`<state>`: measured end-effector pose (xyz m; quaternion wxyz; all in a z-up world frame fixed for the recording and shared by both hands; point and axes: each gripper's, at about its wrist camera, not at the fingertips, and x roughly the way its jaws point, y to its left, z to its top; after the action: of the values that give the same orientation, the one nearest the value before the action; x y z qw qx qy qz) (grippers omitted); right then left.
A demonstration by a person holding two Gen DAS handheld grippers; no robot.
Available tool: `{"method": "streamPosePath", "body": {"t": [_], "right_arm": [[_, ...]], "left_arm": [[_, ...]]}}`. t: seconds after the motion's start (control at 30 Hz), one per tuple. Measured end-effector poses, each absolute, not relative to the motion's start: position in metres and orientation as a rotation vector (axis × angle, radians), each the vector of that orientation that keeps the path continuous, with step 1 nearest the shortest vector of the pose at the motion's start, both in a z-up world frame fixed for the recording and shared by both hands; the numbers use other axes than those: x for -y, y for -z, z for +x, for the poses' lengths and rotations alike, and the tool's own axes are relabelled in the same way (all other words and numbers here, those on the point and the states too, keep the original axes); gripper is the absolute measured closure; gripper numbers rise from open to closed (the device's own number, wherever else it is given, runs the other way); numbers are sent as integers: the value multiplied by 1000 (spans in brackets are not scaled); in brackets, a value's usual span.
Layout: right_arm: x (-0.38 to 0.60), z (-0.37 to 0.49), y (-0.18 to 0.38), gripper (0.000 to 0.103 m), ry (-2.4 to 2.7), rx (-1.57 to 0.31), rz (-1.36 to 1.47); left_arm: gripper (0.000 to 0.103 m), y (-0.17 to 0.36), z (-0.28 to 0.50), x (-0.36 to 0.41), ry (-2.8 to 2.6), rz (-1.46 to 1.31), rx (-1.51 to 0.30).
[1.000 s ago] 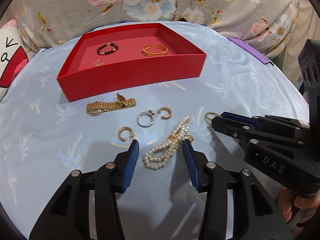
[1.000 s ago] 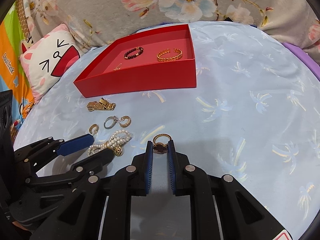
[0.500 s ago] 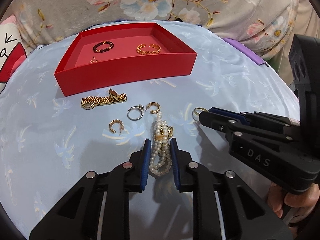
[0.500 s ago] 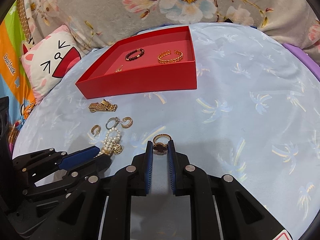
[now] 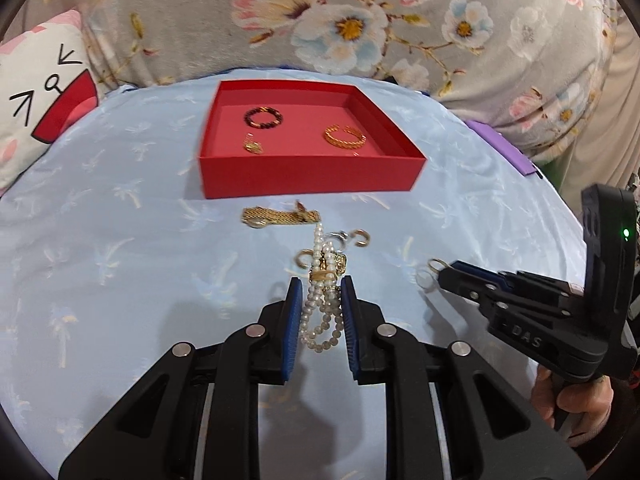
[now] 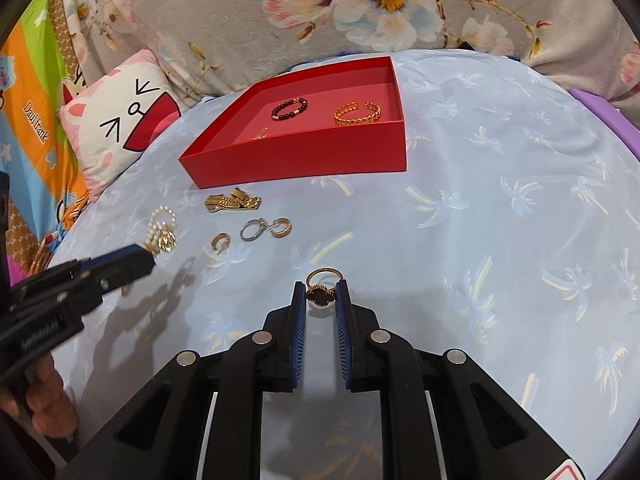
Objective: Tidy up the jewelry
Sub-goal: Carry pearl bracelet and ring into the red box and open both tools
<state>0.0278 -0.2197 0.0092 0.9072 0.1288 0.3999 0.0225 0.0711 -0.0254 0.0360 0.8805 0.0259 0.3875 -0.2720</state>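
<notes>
My left gripper (image 5: 319, 286) is shut on a white pearl bracelet (image 5: 322, 304) with a gold charm and holds it lifted above the cloth; it also shows in the right wrist view (image 6: 162, 230). My right gripper (image 6: 321, 290) is shut on a gold ring with a dark clover face (image 6: 322, 286). A red tray (image 5: 308, 178) holds a dark bead bracelet (image 5: 263, 117), a gold cuff (image 5: 344, 137) and a small gold pendant (image 5: 252, 146). A gold watch-band bracelet (image 6: 232, 202), two gold hoop earrings (image 6: 280, 227) (image 6: 220, 241) and a silver ring (image 6: 252, 229) lie on the cloth.
The light blue cloth (image 6: 480, 220) with palm prints covers a rounded surface. A cat-face cushion (image 6: 120, 120) lies at the left and a floral blanket (image 6: 360, 8) at the back. A purple strip (image 5: 500, 146) lies at the right edge.
My left gripper has shut on the pearl bracelet and lifted it off the cloth, moving toward the tray. My right gripper has stayed shut on the ring.
</notes>
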Motion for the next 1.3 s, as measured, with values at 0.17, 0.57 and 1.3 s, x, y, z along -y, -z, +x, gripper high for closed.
{"method": "streamPosePath", "body": {"t": [0.17, 0.57, 1.3], "right_arm": [[218, 24, -31, 90, -77, -800, 250], [228, 81, -111, 90, -139, -657, 190], [226, 238, -65, 89, -99, -785, 242]], "left_arm": [[84, -56, 81, 10, 534, 46, -761], [84, -113, 135, 27, 530, 78, -614], [84, -79, 276, 77, 485, 7, -725]]}}
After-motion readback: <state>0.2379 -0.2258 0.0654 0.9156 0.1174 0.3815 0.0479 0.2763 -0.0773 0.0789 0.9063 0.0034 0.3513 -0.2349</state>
